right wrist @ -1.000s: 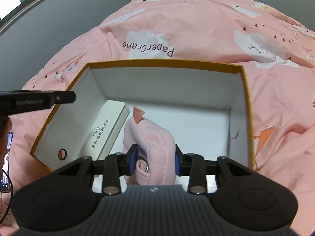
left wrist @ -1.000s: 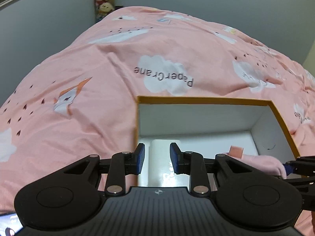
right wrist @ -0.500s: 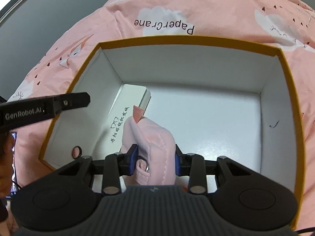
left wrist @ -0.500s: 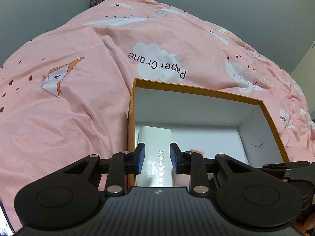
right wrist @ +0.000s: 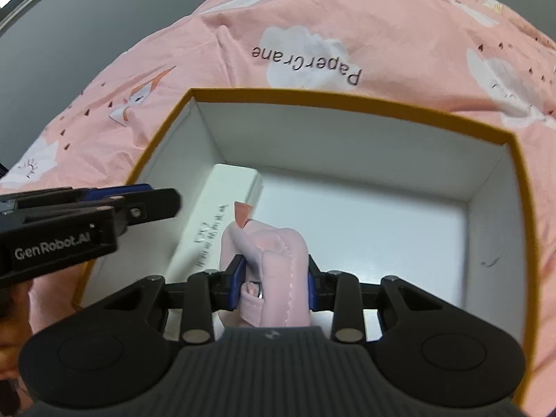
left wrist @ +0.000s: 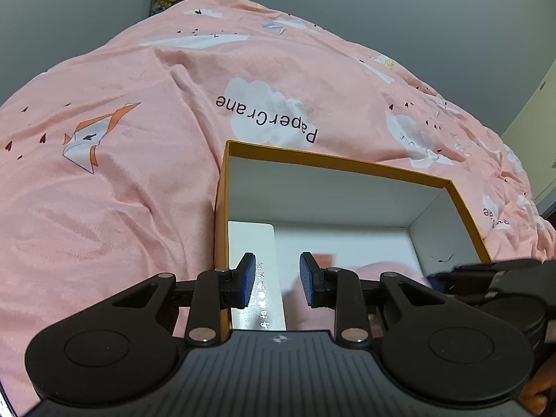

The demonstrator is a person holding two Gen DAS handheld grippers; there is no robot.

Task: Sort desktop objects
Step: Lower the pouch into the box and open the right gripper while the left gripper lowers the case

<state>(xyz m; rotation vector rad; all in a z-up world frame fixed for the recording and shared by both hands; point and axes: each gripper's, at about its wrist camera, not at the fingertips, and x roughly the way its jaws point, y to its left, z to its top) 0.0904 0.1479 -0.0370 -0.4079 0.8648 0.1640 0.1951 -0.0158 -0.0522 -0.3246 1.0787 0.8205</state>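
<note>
right tongs (right wrist: 274, 279) clamping pink pouch (right wrist: 274, 260), left tongs (left wrist: 278, 279) parted, empty

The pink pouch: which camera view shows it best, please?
The right wrist view. There the pink pouch sits centred, clamped between the pads of the right gripper, with its stitching, buckle and orange tag visible above the orange-rimmed box. The left wrist view shows only a sliver of it behind the gripper's linkage.

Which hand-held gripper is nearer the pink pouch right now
Right. The right hand-held gripper is clamped on the pink pouch over the box; the left hand-held gripper hangs beside it, empty, above the white case.
</note>
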